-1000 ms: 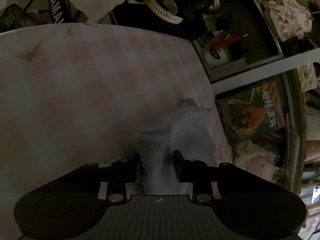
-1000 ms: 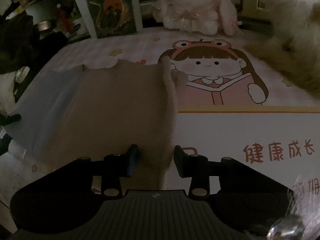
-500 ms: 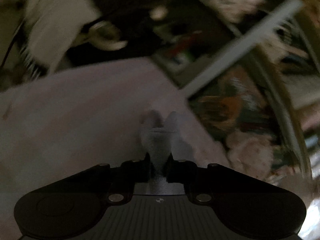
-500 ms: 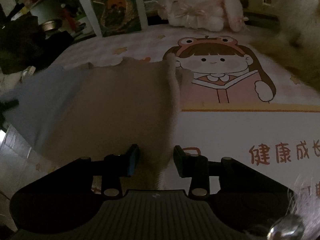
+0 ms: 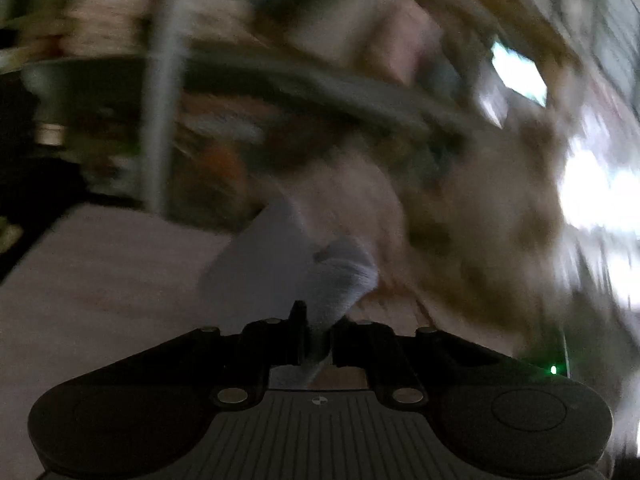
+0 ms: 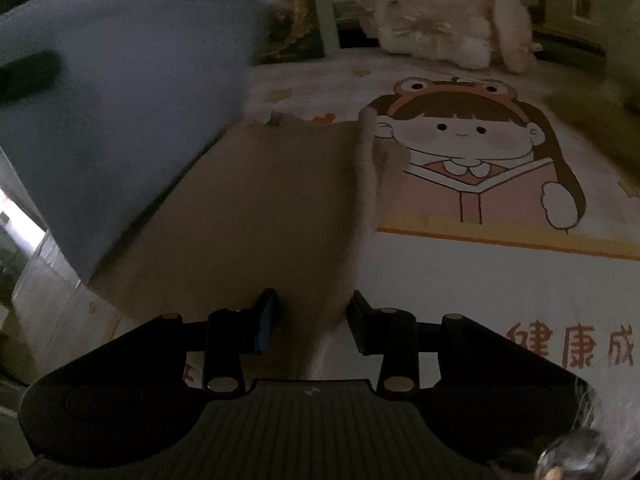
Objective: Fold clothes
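Folding goes best if the lifted blue layer is carried across and laid squarely on the tan layer, edges matched. The left gripper is clenched on a bunched blue corner. The right gripper stands parted, its 2 fingers straddling the tan edge on the bedsheet.

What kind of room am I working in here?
Probably a child's bedroom: a plush bunny sits at the far edge of a cartoon-girl printed mat, with books standing behind it.
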{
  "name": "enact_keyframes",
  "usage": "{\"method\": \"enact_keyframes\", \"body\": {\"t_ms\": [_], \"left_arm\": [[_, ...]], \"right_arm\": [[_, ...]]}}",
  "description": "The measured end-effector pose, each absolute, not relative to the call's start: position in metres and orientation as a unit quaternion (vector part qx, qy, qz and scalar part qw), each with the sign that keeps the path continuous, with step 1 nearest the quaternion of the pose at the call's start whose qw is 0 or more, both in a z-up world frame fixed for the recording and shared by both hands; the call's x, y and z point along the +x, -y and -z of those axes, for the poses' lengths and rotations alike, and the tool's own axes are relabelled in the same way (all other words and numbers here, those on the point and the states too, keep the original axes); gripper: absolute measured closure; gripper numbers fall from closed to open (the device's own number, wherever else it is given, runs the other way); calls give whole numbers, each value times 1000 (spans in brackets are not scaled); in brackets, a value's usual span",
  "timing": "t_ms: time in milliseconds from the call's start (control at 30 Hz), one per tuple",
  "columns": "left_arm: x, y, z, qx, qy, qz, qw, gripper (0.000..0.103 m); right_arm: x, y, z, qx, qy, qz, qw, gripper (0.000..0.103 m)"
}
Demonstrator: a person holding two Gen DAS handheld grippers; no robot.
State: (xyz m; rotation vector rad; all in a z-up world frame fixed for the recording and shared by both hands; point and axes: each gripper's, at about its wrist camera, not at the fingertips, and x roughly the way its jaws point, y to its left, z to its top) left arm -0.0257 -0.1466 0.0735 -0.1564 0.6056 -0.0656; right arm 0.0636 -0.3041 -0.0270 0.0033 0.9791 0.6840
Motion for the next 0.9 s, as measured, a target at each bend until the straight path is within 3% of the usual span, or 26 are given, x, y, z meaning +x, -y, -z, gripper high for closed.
{"method": "enact_keyframes", "body": {"t_ms": [100, 233, 367, 467, 533, 600, 767, 867, 900], "left_arm": [[-11, 181, -39, -46, -386, 54, 920, 77], [-10, 189, -16, -56, -417, 53, 906, 68], [-7, 185, -9, -98, -432, 78, 893, 36], [-13, 178, -16, -101, -424, 80, 897, 35], [-19, 164, -22, -111, -406, 65, 905, 35], [-25, 150, -28, -121, -388, 51, 912, 35], [-39, 114, -43, -146, -343, 15, 928, 40], [-32, 108, -30, -125, -350, -2, 928, 54], [-31, 109, -24, -116, -359, -4, 926, 58]], "right_arm": [[68, 317, 26, 13, -468, -337, 817, 61], [68, 353, 23, 15, -468, -342, 814, 56], [72, 385, 13, 49, -466, -340, 815, 55], [82, 398, 1, 110, -465, -351, 805, 52], [88, 400, -6, 154, -467, -366, 790, 37], [94, 392, -9, 181, -473, -386, 771, 31], [100, 354, 4, 192, -509, -389, 743, 32], [102, 328, 13, 177, -519, -375, 748, 44], [102, 320, 15, 170, -519, -371, 751, 60]]}}
